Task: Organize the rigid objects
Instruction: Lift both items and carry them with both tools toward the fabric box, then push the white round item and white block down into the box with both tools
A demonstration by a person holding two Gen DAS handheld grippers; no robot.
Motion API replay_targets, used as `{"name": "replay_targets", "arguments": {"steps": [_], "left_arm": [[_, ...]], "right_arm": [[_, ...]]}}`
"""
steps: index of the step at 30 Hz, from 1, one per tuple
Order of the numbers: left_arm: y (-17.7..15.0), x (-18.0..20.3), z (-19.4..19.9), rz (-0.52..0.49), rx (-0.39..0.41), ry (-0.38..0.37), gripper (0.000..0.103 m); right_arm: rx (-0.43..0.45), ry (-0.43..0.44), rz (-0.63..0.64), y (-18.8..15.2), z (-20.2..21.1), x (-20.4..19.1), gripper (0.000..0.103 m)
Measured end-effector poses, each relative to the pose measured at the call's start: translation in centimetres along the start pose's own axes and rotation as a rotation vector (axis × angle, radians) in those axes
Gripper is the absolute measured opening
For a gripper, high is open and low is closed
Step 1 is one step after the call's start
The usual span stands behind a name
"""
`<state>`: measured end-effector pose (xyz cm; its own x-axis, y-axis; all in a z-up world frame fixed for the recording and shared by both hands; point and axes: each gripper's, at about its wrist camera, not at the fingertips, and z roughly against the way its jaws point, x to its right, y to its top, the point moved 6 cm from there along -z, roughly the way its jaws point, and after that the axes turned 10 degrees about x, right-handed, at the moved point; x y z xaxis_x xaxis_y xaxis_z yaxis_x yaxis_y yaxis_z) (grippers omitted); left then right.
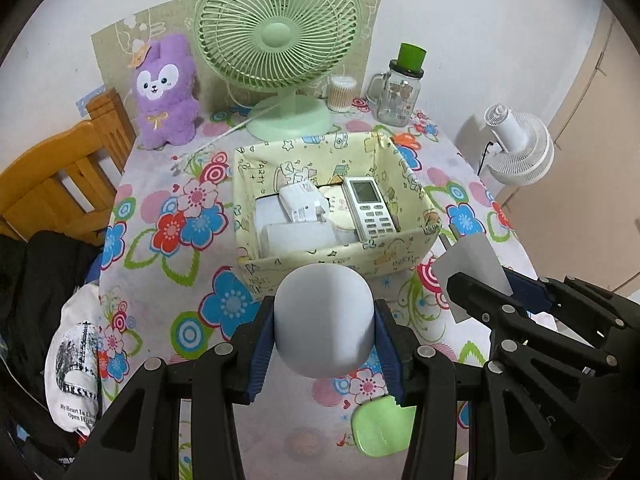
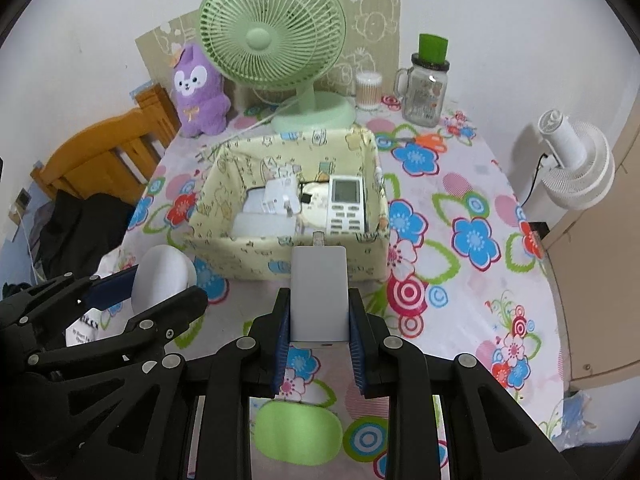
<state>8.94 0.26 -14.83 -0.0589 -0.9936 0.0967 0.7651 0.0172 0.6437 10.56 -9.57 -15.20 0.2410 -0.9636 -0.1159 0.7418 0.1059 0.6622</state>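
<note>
Looking along the left wrist view, the left gripper (image 1: 325,328) was clamped on a rounded white device (image 1: 325,318), its blue pads (image 1: 262,344) pressed against both sides. Straight ahead of it sat a pale yellow fabric basket (image 1: 394,254) on the floral-clothed bench (image 1: 160,280), holding a white remote control (image 1: 370,208), a white charger (image 1: 300,202) and other white boxes. Beyond the basket stood a green desk fan (image 1: 278,36), with a purple plush rabbit (image 1: 166,92) to its left and a cotton swab jar (image 1: 341,93) and a glass mug jar with a green lid (image 1: 398,92) to its right. Below the left gripper, on the bench, lay a light green flat item (image 1: 380,428). To the right, the right gripper (image 1: 486,290) held a flat grey-white block (image 1: 470,264) up near the basket's corner. A white floor fan (image 1: 520,148) stood off the bench at far right, and a wooden chair (image 1: 60,184) at left.

In the right wrist view, the right gripper (image 2: 318,320) was closed on the white rectangular block (image 2: 318,292), just short of the basket's near wall (image 2: 248,256). The remote control (image 2: 346,204) lay inside, directly ahead. At lower left the left gripper (image 2: 154,286) gripped the rounded device (image 2: 162,276), beside the basket's near left corner. The green item (image 2: 298,432) lay beneath the right gripper.
</note>
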Motion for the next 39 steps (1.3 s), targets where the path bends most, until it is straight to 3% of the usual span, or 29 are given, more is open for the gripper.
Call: {"name": "replay_targets", "arguments": {"steps": [10, 22, 39], "left_arm": [[1.4, -0.7, 0.0, -0.016, 0.016, -0.014, 0.048], [4.0, -2.1, -2.4, 0.005, 0.020, 0.024, 0.048], [5.2, -3.5, -6.9, 0.023, -0.043, 0.061, 0.048]], "right_arm": [[0.009, -0.010, -0.003, 1.5, -0.1, -0.6, 0.029], [0.011, 0.046, 0.028, 5.0, -3.3, -0.7, 0.029], [-0.100, 0.122, 0.023, 6.1, -10.5, -0.1, 0.029]]}}
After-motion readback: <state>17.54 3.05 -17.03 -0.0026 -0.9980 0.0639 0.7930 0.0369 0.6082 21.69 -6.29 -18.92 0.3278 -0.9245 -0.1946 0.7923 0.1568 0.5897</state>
